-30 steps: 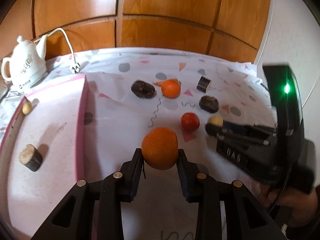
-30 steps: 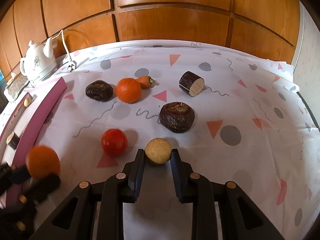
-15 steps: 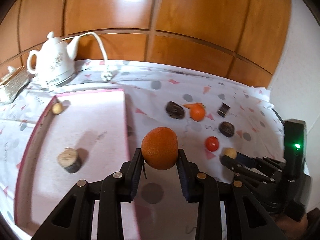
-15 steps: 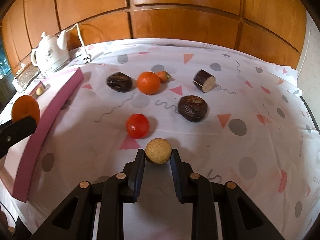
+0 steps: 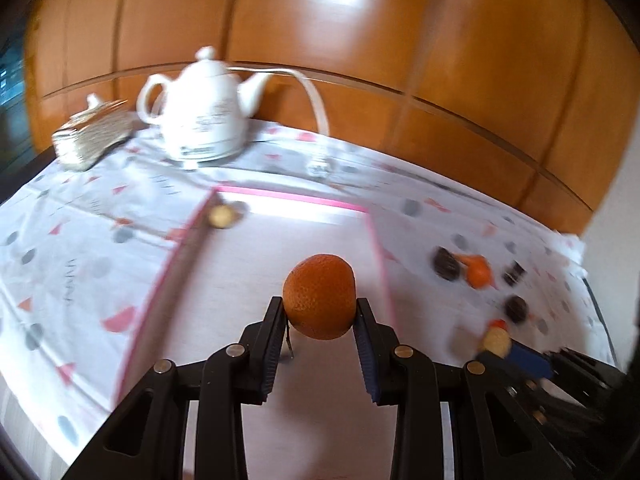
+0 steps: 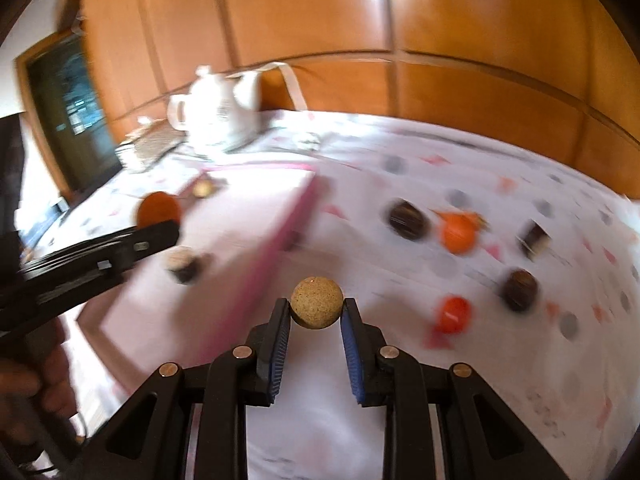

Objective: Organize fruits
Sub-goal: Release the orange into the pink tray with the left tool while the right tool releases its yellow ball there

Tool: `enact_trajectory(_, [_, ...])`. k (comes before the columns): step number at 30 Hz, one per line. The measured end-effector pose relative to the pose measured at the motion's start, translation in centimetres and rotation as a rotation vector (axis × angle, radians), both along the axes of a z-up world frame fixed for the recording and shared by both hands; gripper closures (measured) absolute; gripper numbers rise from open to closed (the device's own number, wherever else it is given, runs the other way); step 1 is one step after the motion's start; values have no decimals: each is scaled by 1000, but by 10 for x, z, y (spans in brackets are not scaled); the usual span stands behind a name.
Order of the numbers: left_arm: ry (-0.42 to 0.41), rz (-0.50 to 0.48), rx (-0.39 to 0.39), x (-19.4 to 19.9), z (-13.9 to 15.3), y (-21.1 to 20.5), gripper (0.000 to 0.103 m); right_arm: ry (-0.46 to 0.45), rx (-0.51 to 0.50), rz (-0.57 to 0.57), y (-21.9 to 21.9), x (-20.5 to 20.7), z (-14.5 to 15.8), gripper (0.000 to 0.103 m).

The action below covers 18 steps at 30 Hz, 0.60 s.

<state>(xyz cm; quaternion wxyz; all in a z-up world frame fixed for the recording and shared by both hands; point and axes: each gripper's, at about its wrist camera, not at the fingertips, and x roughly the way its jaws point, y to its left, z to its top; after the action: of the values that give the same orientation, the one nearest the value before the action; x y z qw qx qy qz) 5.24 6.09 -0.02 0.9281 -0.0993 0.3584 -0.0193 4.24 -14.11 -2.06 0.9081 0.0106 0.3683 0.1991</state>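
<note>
**Both grippers loaded, over the pink tray end of the table**

Room: glossy orange-brown wood panelling [image 5: 460,80] behind; dark window at far left in right wrist view. Table under a white cloth [image 6: 460,380] w/ grey dots, pink triangles, squiggles. Both views motion-blurred.

Pink-edged tray [image 5: 374,248]: big, flat, rectangular, pale matte floor, thin raised pink rim. Inside: small tan ball [image 5: 221,216] in the far corner by the rim; short dark-skinned cylinder w/ pale cut top [image 6: 183,266] nearer the middle.

White teapot [image 5: 202,120], smooth ceramic, w/ white cord, stands beyond tray; a woven silvery box [image 5: 92,136] just beside it.

Left gripper [image 5: 320,320]: fingers clamped on an orange [image 5: 319,297], round, pebbly skin, held in the air above tray floor.

Right gripper [image 6: 316,318]: fingers clamped on a cork-textured tan ball [image 6: 317,302], held above the cloth just right of tray rim.

Loose on cloth, right of tray: second orange [image 6: 458,232] touching a small carrot-like piece; red tomato [image 6: 454,314], shiny; three dark brown lumps [image 6: 408,220], one a cut cylinder w/ pale face. All well apart from the tray.

A hand [image 6: 36,396] grips the left tool at lower left of right view.
</note>
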Motion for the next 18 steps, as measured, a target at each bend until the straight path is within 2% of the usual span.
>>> enact_trajectory(3, [12, 61, 8, 3, -4, 23, 69, -3, 17, 93, 28, 0, 8, 77])
enact_trajectory(8, [36, 122, 23, 5, -12, 46, 68, 14, 9, 182, 63, 2, 7, 77])
enact_trajectory(10, [41, 146, 31, 5, -15, 50, 68, 18, -8, 202, 75, 4, 4, 77])
enact_trajectory(12, [38, 162, 31, 2, -14, 53, 60, 38, -17, 222, 85, 7, -1, 77])
enact_trajectory(18, [30, 162, 35, -1, -12, 50, 59, 64, -21, 208, 92, 6, -9, 75])
